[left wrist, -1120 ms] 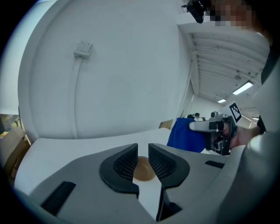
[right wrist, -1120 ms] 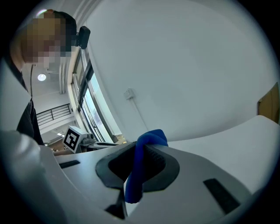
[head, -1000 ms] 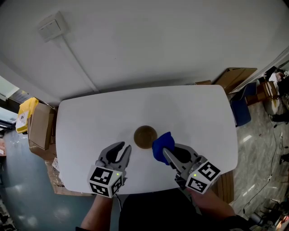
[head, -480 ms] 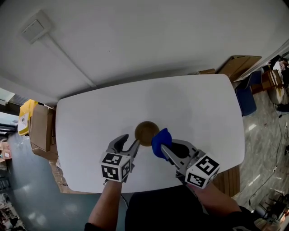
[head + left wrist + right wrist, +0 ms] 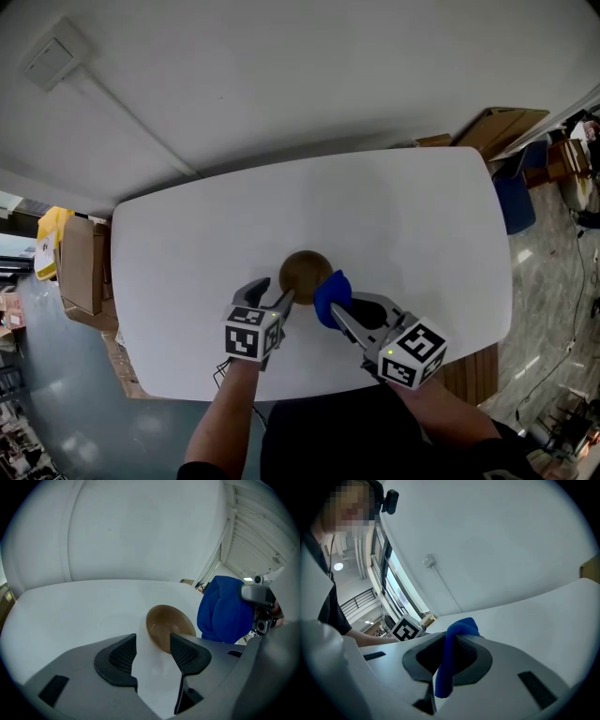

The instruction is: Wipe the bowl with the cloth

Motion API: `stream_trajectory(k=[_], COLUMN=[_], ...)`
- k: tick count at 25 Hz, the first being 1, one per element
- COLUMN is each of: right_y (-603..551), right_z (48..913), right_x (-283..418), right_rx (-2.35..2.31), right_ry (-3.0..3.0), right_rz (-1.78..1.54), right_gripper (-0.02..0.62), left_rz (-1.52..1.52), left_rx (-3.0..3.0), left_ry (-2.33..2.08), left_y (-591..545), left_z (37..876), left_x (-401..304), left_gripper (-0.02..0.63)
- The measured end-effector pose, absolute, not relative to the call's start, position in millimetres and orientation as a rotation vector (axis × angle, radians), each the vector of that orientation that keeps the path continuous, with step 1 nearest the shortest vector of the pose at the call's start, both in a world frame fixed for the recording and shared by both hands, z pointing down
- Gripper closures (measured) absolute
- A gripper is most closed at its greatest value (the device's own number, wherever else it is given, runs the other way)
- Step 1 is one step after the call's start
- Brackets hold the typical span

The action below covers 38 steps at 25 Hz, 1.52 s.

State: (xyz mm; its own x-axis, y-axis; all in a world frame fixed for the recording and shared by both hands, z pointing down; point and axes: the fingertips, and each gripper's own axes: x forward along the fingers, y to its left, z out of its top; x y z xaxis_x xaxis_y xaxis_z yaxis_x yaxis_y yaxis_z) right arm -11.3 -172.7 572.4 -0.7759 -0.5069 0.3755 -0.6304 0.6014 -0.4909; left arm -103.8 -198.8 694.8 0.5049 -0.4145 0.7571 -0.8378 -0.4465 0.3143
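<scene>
The bowl [image 5: 305, 275], centre frame on the table [image 5: 187, 244], looks light, rigid and slippery: take its near rim with the left hand-held gripper [image 5: 272, 293], whose empty jaws have just been opening wide; the right hand-held gripper [image 5: 336, 306] clamps the soft cloth [image 5: 329, 292].

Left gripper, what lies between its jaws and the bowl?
Only bare table, as the left gripper view shows. The left gripper has just been opening its jaws; they stand apart, nothing gripped, with the bowl right at their tips.
</scene>
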Motion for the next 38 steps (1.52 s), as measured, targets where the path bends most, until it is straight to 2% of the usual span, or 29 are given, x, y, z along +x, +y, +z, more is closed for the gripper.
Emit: stream_trajectory(k=[10, 19, 23, 29, 38], right_y=[-179, -176, -173, -166, -154], right_z=[585, 578, 576, 566, 531], right_x=[-22, -15, -15, -17, -36], right_rx=[0.91, 0.915, 0.909, 0.881, 0.824], right_ry=[-2.608, -2.598, -2.598, -2.614, -2.684], right_rz=[0.935, 0.937, 0.94, 0.93, 0.871], right_gripper=[0.563, 0.563, 0.563, 0.563, 0.563], left_rz=[0.806, 0.8, 0.791, 0.778, 0.784], left_rx=[2.039, 2.0, 1.972, 1.976, 2.1], left_ry=[-0.994, -1.001, -1.002, -1.021, -1.114], left_y=[-220, -223, -223, -217, -208], left_z=[716, 721, 721, 705, 634], left_x=[-93, -92, -92, -91, -90], left_gripper=[0.391, 0.504, 0.584, 0.588, 0.586])
